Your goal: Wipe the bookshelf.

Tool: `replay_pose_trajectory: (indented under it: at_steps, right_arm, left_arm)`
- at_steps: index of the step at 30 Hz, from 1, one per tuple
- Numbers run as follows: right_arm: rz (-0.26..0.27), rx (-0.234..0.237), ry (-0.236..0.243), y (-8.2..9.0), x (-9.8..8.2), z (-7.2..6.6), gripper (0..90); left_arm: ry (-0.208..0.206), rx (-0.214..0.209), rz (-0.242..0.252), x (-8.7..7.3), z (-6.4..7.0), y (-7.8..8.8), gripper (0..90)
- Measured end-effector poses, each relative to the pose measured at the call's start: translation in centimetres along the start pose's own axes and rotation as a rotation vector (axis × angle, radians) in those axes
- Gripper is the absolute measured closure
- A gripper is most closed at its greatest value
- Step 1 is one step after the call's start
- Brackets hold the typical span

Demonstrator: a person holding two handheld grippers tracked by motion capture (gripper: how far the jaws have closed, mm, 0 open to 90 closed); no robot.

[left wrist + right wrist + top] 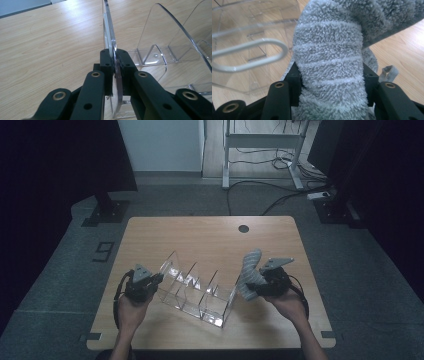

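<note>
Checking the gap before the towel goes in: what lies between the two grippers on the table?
In the high view, the clear rack spans the stretch between the left gripper, clamped on its end wall, and the right gripper, which holds the towel.

- The grey towel point(329, 62) bulges between the right gripper point(332, 82)'s jaws, hiding their pads; its top and bottom run off the picture.
- The left gripper point(116, 72)'s jaws cover the pinched stretch of the clear rack point(110, 37)'s wall.
- Beyond the towel, a small pale tag point(388, 72), too blurred to read.
</note>
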State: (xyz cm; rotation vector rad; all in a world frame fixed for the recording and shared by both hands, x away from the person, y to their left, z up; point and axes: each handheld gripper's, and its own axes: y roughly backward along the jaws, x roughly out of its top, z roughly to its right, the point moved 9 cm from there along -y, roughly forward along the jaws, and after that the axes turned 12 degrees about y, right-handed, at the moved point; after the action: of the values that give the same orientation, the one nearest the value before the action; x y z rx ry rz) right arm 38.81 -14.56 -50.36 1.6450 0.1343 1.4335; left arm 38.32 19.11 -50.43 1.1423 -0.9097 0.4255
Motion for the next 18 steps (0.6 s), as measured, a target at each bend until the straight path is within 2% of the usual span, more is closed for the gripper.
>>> replay_pose_trajectory:
  at_steps: [6, 12, 18]
  right_arm:
    - [0.025, 0.023, 0.023, -0.7, 0.6, -0.9, 49.7]
    - [0.043, 0.040, 0.040, -1.1, 0.8, -1.4, 49.8]
    - [0.050, 0.041, 0.043, -1.0, 0.7, -2.0, 49.8]
  left_arm:
    - [0.003, 0.002, -0.002, 0.0, 0.0, 0.0, 84.4]
    - [-0.005, 0.032, 0.013, 0.0, 0.1, -0.2, 84.9]
    - [0.015, 0.053, 0.026, 0.0, 0.1, -0.3, 85.3]
